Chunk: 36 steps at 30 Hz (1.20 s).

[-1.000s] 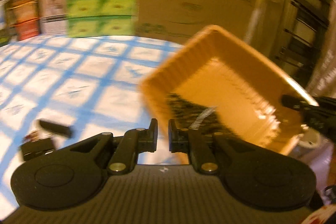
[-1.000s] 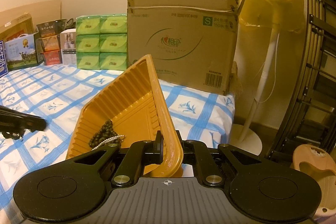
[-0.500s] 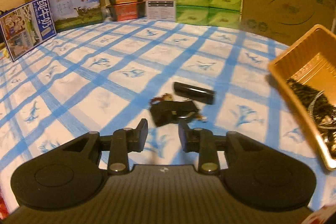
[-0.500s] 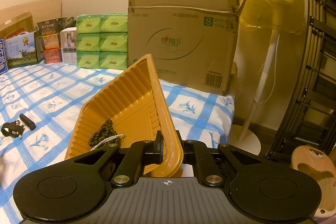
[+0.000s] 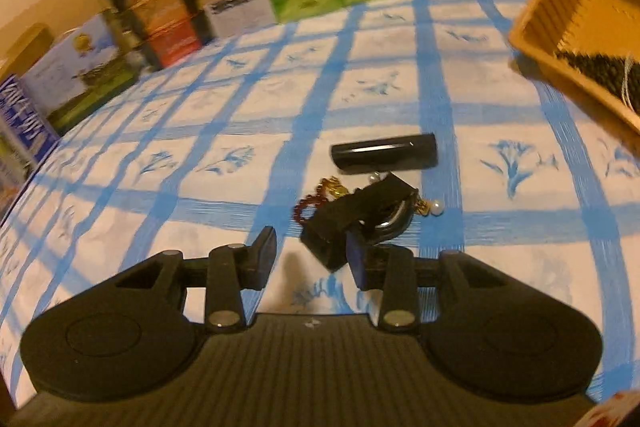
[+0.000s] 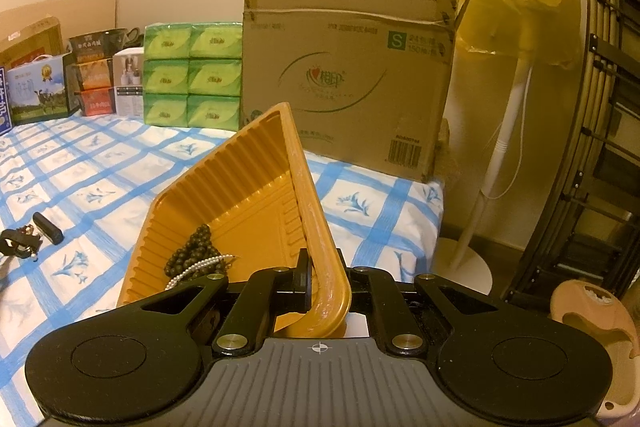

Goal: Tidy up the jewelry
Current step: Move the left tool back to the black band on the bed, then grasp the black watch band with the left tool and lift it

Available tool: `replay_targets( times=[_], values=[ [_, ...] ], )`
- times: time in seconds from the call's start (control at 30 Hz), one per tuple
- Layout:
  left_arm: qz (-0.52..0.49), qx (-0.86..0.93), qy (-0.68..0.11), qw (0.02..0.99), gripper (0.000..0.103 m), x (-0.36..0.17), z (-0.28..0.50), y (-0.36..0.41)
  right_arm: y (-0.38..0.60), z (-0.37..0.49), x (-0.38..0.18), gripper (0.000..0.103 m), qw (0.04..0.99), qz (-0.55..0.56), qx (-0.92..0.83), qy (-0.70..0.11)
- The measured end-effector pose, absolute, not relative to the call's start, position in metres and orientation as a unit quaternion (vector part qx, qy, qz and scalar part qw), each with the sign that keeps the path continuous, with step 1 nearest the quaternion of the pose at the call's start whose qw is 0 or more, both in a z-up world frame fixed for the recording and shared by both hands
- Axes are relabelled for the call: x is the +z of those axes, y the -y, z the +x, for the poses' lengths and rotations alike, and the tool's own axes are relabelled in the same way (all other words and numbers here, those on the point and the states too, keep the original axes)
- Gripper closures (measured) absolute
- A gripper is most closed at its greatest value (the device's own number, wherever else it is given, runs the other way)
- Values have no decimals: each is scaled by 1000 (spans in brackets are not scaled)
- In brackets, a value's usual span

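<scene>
Jewelry [image 5: 362, 211] lies in a small tangled heap on the checked cloth [image 5: 208, 155]: a dark strap, red beads, gold bits and one pearl, beside one black tube [image 5: 386, 151]. One orange tray [image 6: 256, 195] holds two strands, dark beads [image 6: 192, 251] and pearls [image 6: 200, 265]. The left gripper [image 5: 312, 255] is opening, nothing gripped, its right finger just at the strap. The right gripper [image 6: 320, 285] is clamped on the tray's rim.

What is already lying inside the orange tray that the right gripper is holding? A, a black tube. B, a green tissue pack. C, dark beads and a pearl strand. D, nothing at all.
C: the right wrist view shows dark beads and a pearl strand in the low corner of the orange tray, whose rim the right gripper clamps.
</scene>
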<state>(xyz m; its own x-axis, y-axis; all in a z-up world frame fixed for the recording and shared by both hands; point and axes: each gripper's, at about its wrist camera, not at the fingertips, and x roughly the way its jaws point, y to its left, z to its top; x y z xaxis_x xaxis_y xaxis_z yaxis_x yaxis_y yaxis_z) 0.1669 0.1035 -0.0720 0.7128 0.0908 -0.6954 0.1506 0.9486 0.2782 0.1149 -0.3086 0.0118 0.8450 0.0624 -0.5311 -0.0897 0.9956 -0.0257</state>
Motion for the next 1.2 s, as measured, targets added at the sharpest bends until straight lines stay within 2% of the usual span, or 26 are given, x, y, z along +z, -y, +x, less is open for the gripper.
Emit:
replay_targets(
  times=[0.07,0.17,0.53,0.73,0.77,0.8,0.87,1.2],
  values=[
    [156,-27,-380,911,71,-74,169,-103,309,115,11,95,960,-25,40,-275],
    [155,-24,-387,909,85,-75,167,-101,310,116,11,95,960,-24,39,-276],
    [81,18,-404,911,85,-59,111,-82,307,114,11,95,961,-25,42,-273],
    [54,-11,-407,912,82,-58,73,-64,306,113,12,95,961,-25,42,-273],
    [56,-19,-406,912,80,-58,69,-62,306,113,12,95,961,-25,42,-273],
    [59,-22,-405,912,72,-58,67,-61,305,113,12,95,961,-26,43,-273],
    [72,-19,-398,914,67,-59,65,-61,305,112,12,95,961,-27,43,-272],
    [67,-33,-392,917,68,-60,84,-67,305,112,13,95,961,-26,42,-273]
  ],
)
